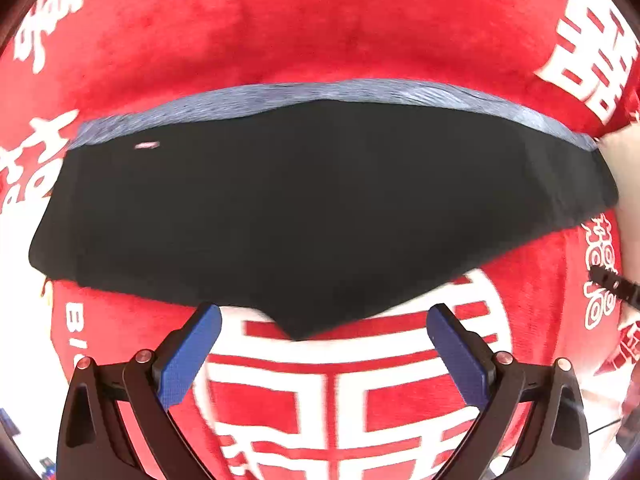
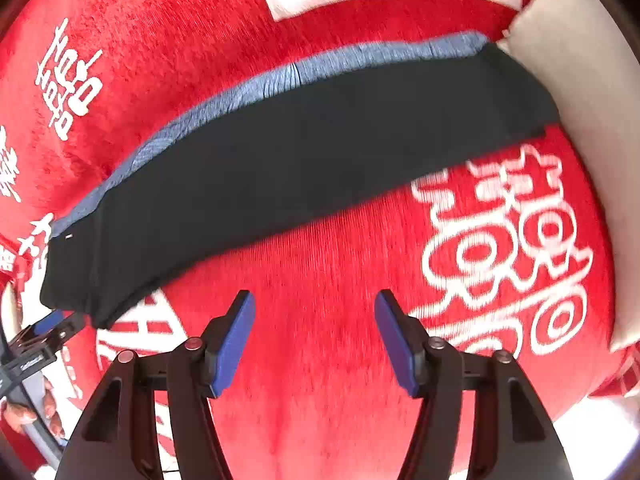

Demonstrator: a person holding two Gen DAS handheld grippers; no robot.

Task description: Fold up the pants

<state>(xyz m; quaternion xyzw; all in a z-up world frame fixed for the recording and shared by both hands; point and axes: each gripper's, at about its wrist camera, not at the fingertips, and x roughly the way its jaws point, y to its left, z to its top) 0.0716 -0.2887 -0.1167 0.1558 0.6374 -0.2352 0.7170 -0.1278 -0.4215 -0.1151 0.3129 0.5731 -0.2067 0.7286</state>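
Note:
Black pants [image 1: 320,200] lie folded into a long band on a red blanket [image 1: 320,40], with a blue-grey strip [image 1: 320,90] along their far edge. My left gripper [image 1: 324,314] hangs above the pants' near edge, pointing straight down. Its jaws are spread wide and hold nothing. In the right wrist view the pants [image 2: 300,160] run slantwise from lower left to upper right, with the blue-grey strip [image 2: 280,80] on the far side. My right gripper [image 2: 315,300] is open over bare blanket [image 2: 320,360], apart from the pants' near edge.
The red blanket carries large white characters and covers the whole work surface. A white cushion [image 2: 580,80] lies at the pants' right end, also showing as the cushion [image 1: 624,168] in the left wrist view. A person's hand [image 2: 28,412] shows at the lower left.

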